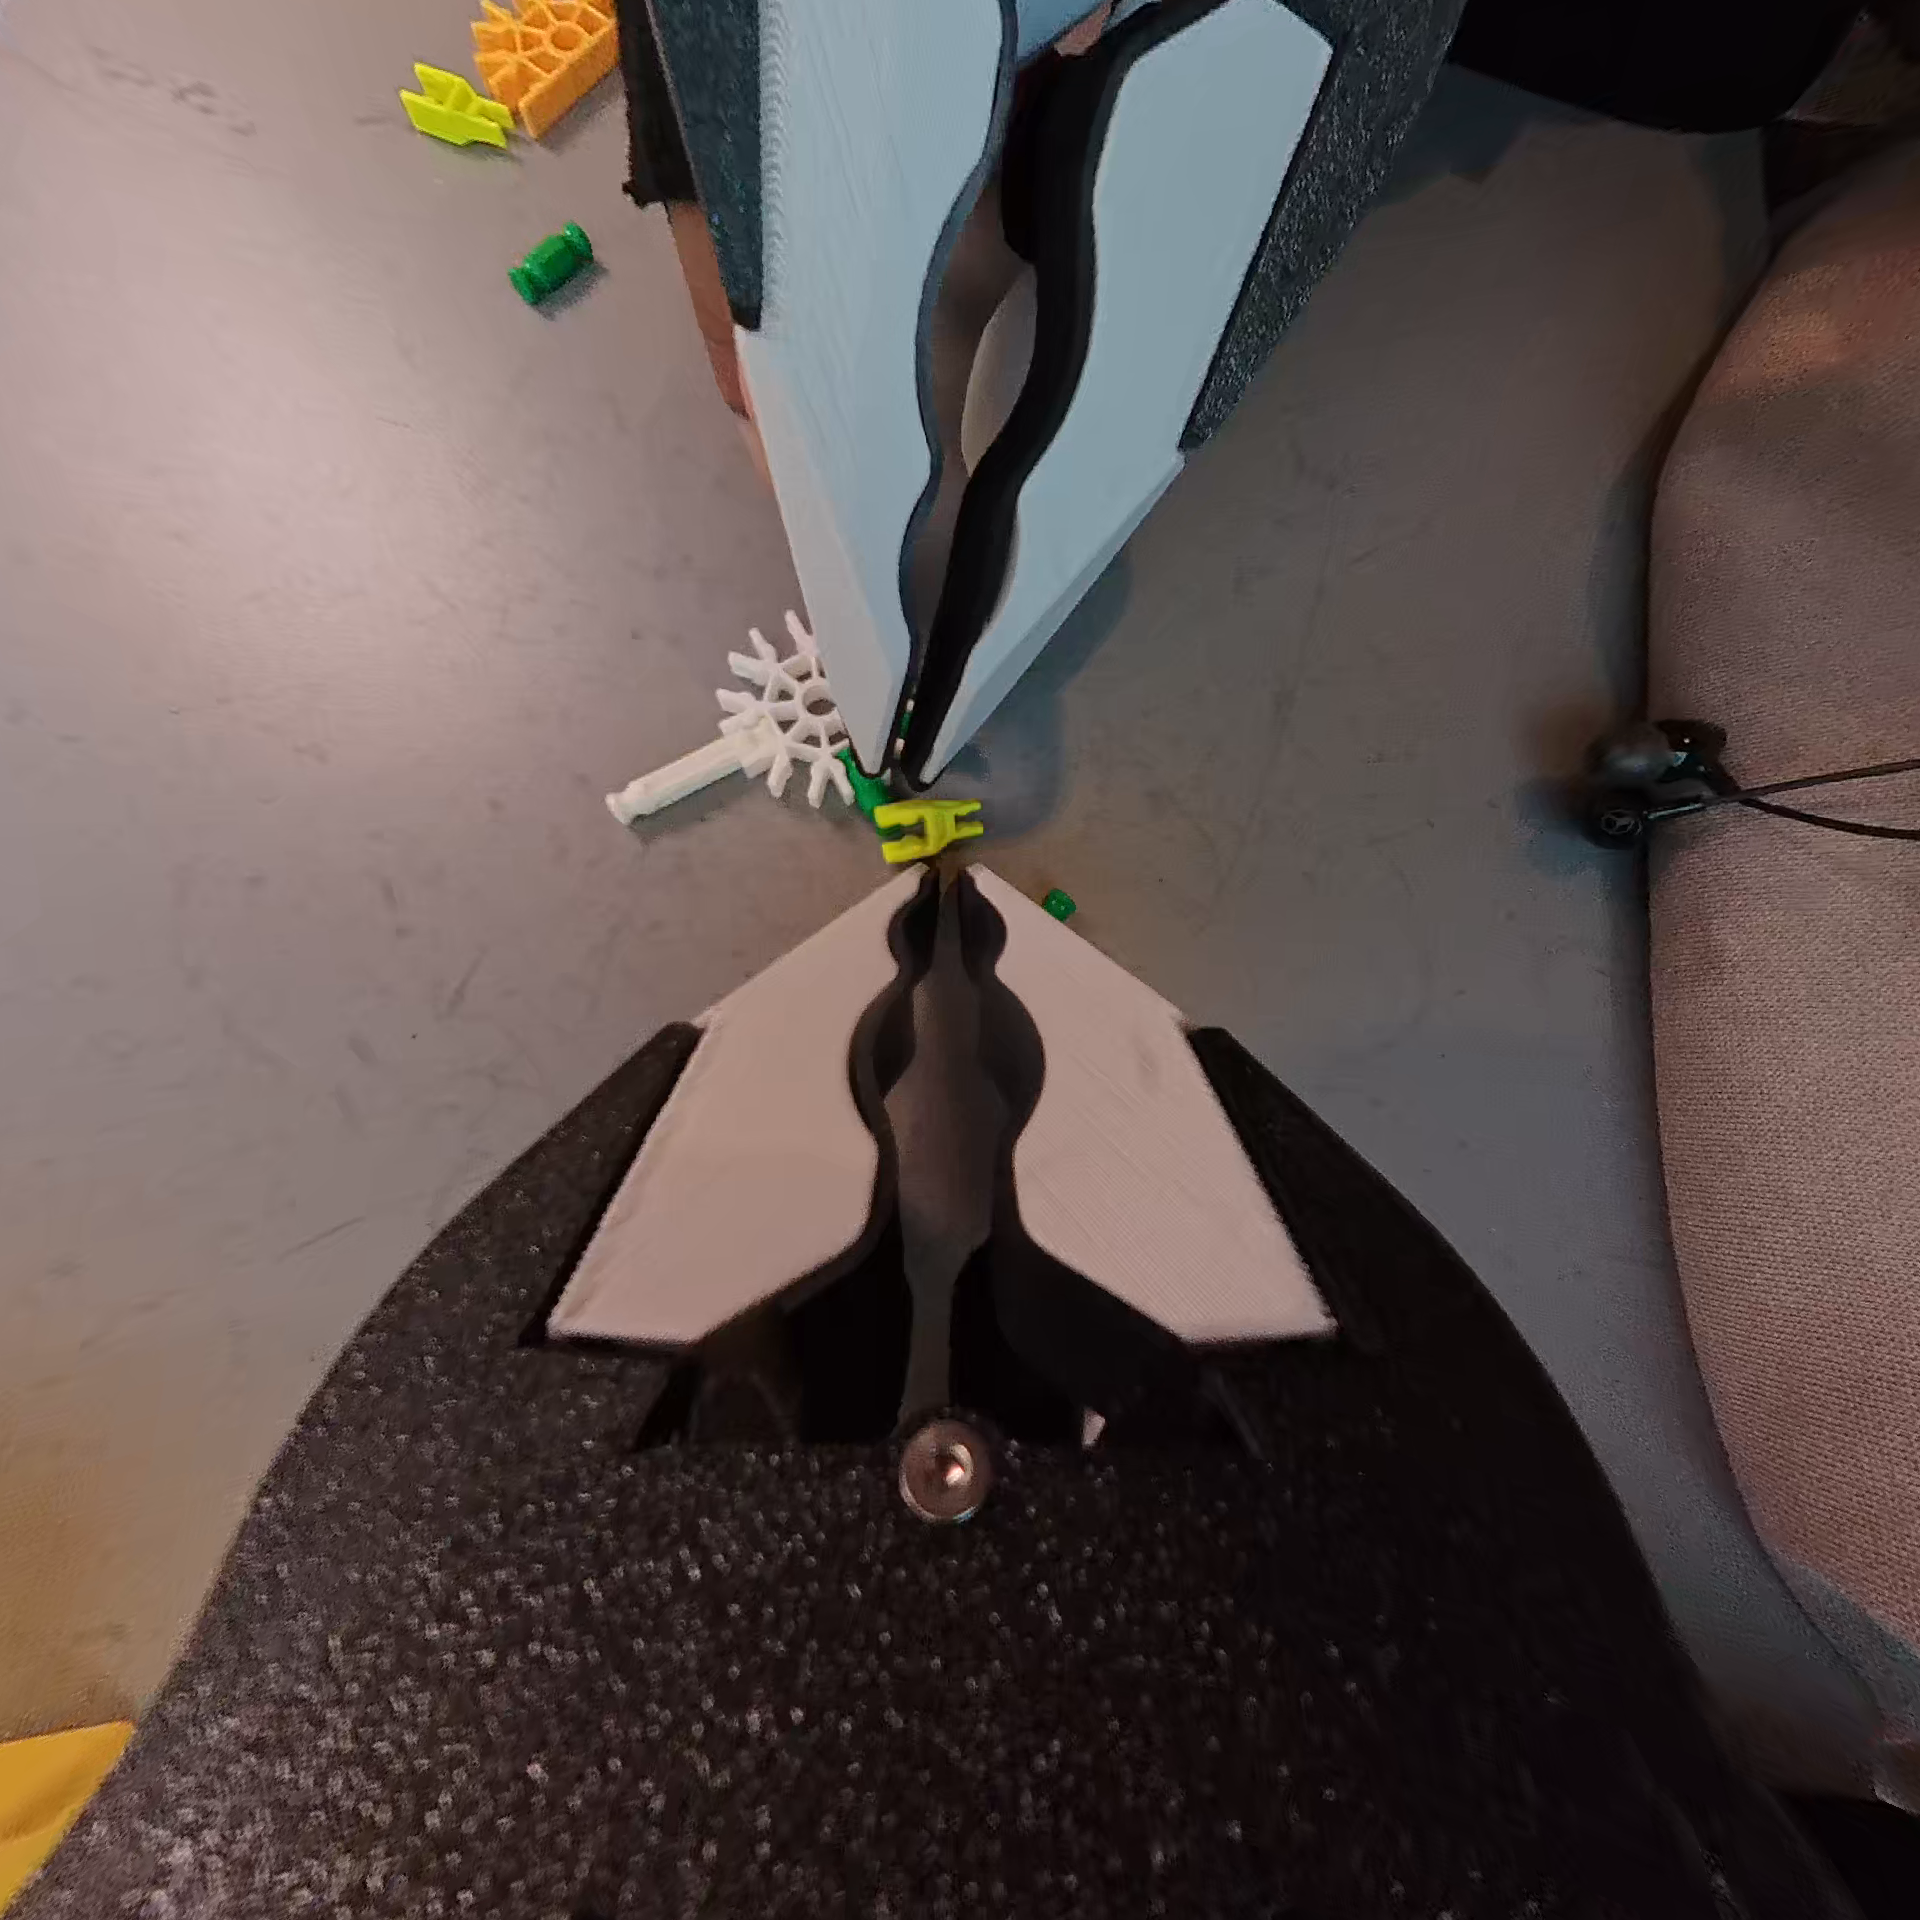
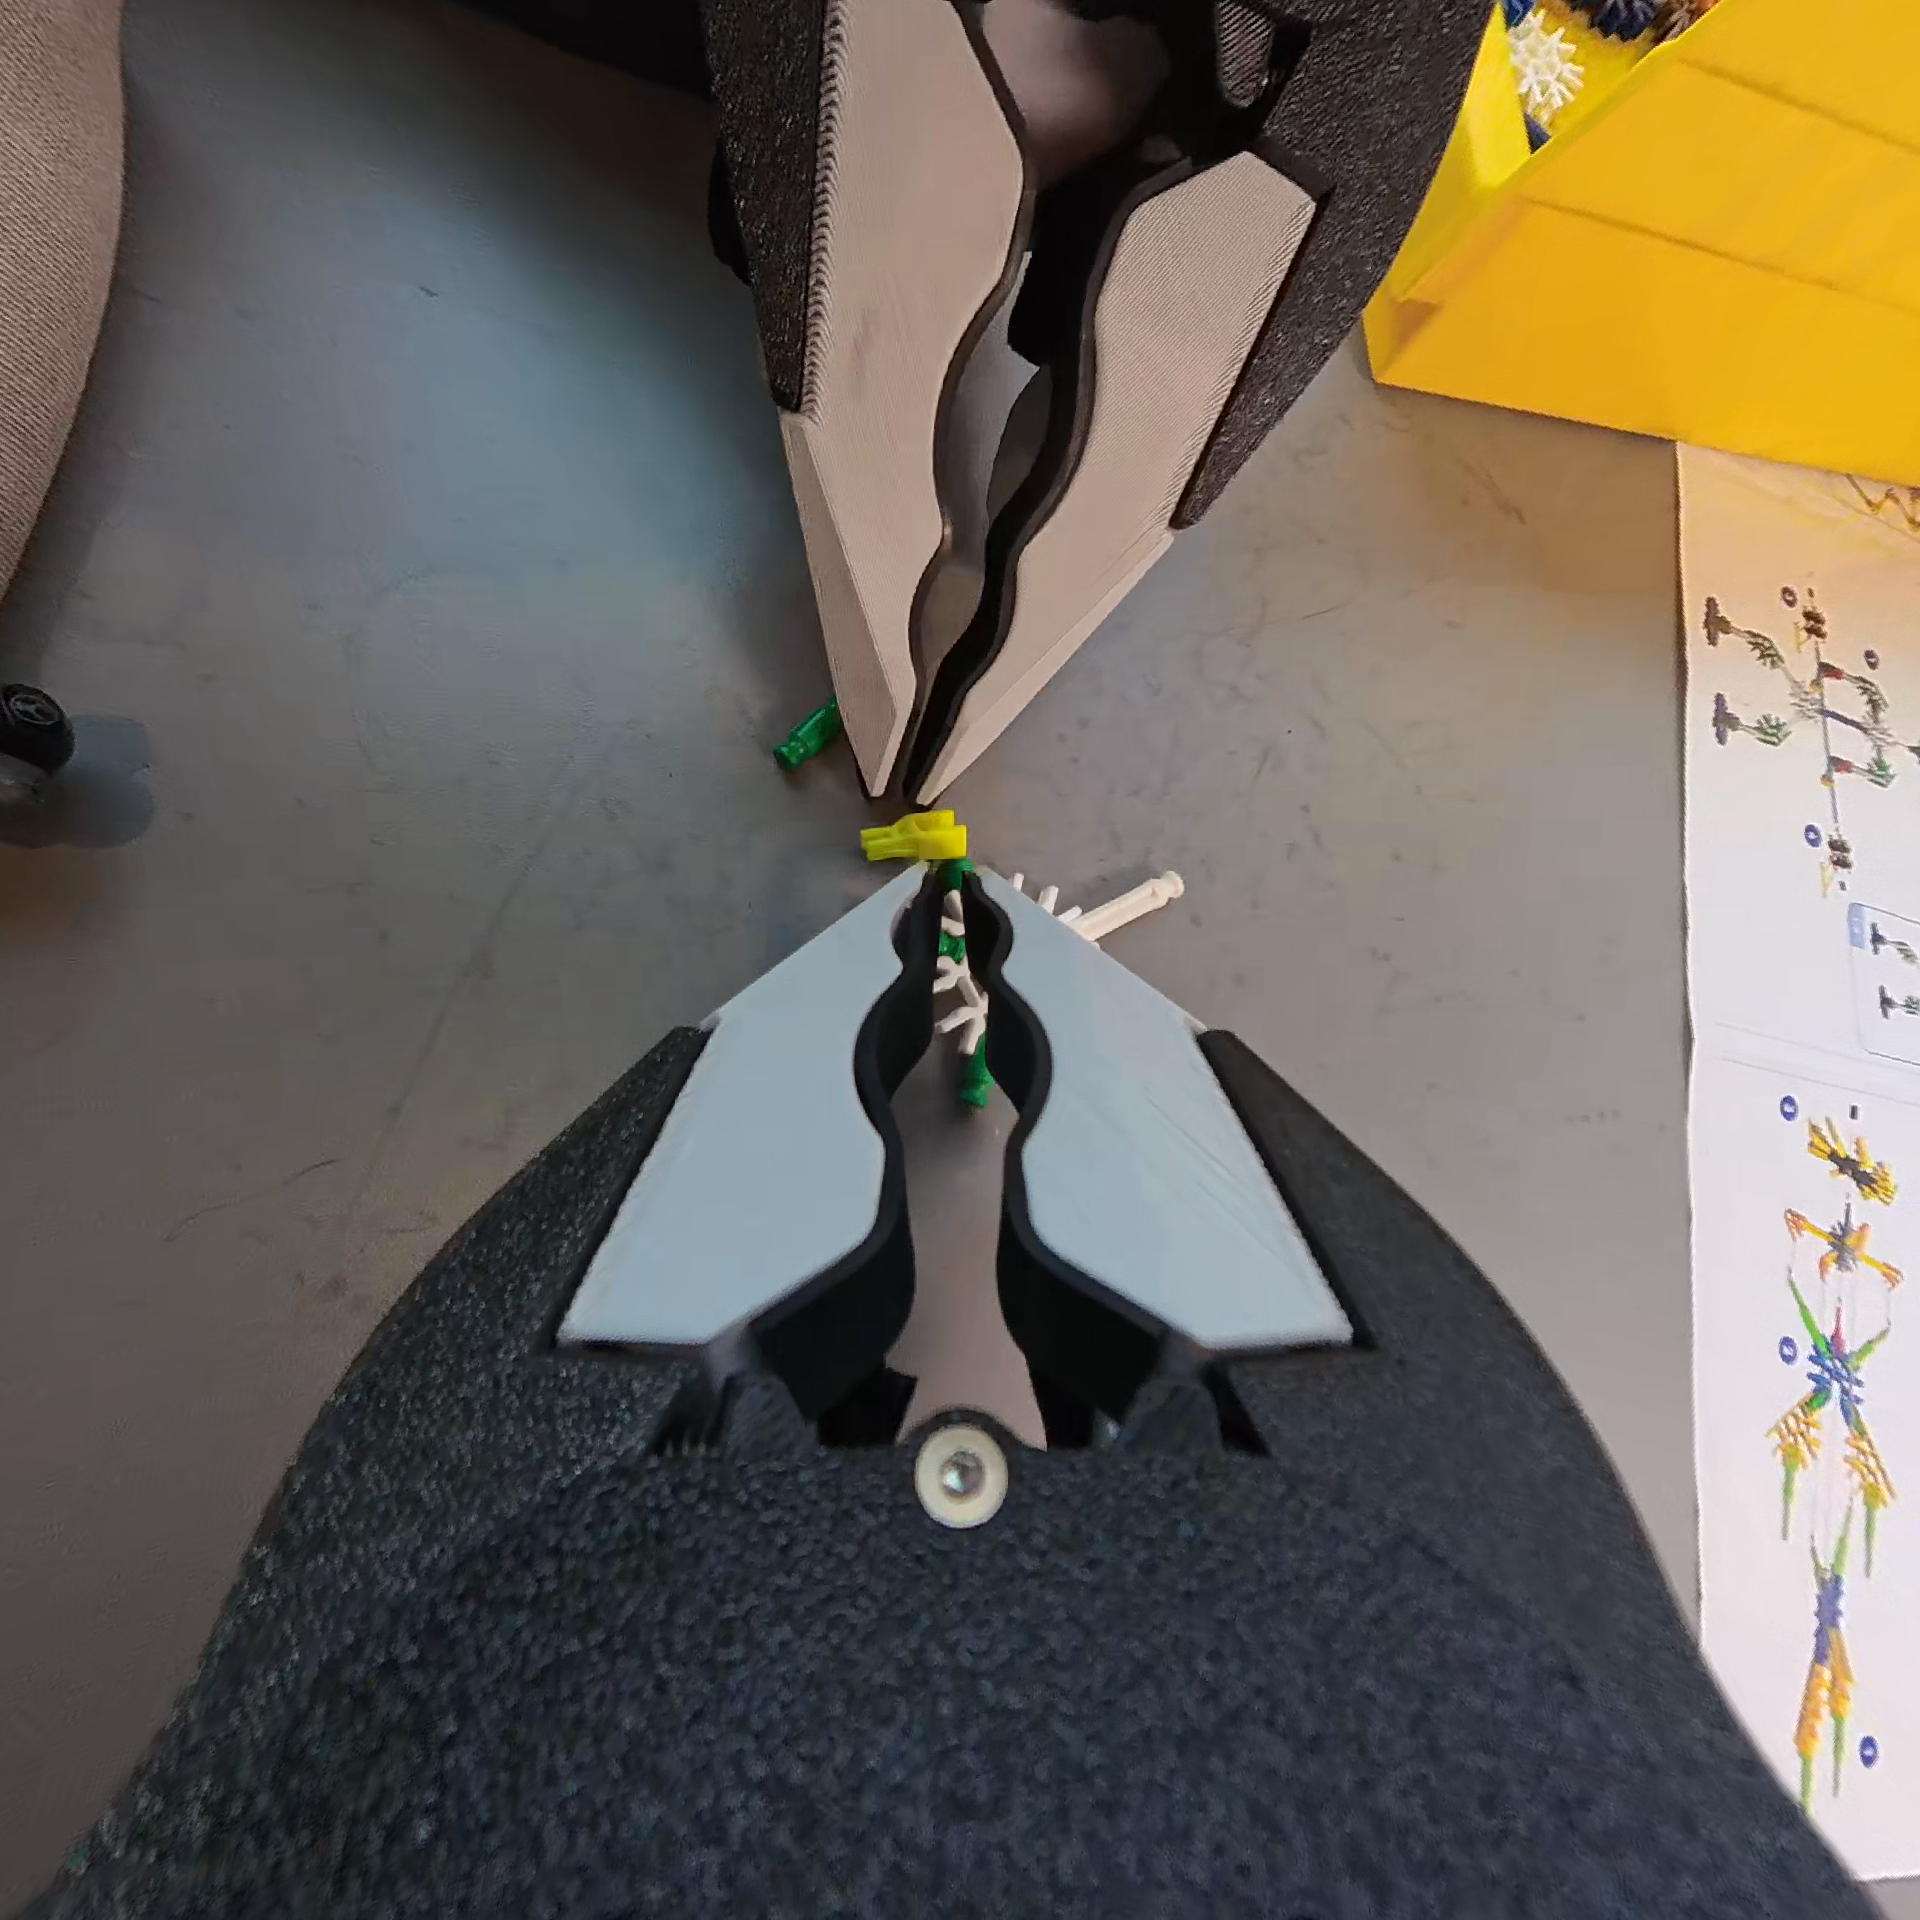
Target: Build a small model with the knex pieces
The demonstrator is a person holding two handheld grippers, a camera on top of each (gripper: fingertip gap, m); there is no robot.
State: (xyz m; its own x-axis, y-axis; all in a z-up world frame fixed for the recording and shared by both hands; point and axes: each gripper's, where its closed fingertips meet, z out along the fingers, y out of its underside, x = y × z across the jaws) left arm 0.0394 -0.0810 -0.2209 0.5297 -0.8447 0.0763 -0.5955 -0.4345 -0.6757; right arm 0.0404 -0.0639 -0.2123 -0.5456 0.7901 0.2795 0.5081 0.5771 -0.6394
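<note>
Two grippers meet tip to tip above the grey worktop (image 1: pixel 312 623): left gripper (image 1: pixel 940 878) jaws pinch a yellow connector (image 1: pixel 925 821); right gripper (image 2: pixel 945 883) jaws pinch a green rod (image 2: pixel 951 940) carrying a white snowflake connector (image 1: pixel 779 717)

I count one yellow clip connector (image 1: pixel 928 828), one white snowflake connector (image 1: pixel 790 717), one white rod (image 1: pixel 675 787), three green rods (image 1: pixel 551 264) (one partly hidden), one orange connector (image 1: pixel 545 52), one yellow-green piece (image 1: pixel 454 104), one yellow box (image 2: pixel 1662 229), one instruction sheet (image 2: pixel 1808 1039).

The right gripper (image 2: pixel 943 878) meets the left gripper (image 2: pixel 896 798) tip to tip, yellow connector (image 2: pixel 914 836) between; bare table (image 2: pixel 416 623) lies leftward, a yellow box (image 2: pixel 1662 260) right.
</note>
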